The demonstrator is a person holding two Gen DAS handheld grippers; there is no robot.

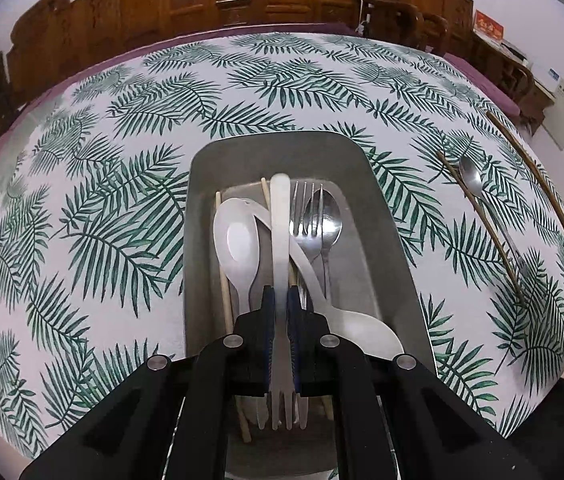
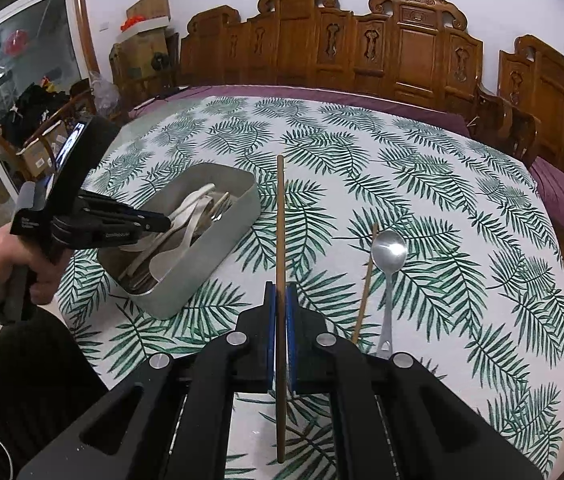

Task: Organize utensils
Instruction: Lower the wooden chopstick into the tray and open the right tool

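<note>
Two grippers are each clamped on a utensil at this moment. The left gripper (image 1: 280, 300) has its jaws nearly together on the handle of a white plastic fork (image 1: 280, 264), whose tines point back toward the camera while the handle reaches out over the grey rectangular metal tray (image 1: 386, 248). That tray sits on the bench, which is covered with a white cloth printed with green fern leaves (image 1: 121, 160), and it already holds a white plastic spoon (image 1: 237, 240), a steel fork (image 1: 305, 208), a steel spoon (image 1: 328, 216) and pale wooden chopsticks (image 1: 223, 280). The right gripper (image 2: 280, 304) has its jaws pressed tight on a dark brown wooden chopstick (image 2: 280, 240), held near its middle and above the cloth, well apart from the tray. Its mate, a second brown chopstick (image 2: 366, 284), lies on the cloth just beside a loose steel spoon (image 2: 390, 264). The step in hand looks like setting the white fork into the tray; it would go best if the fork is lowered parallel to the long walls, let down until it rests on the other pieces, and only then released, so it does not bounce or cross them. The chopstick should wait clear of the left hand (image 2: 5, 264) until the tray is free.
</note>
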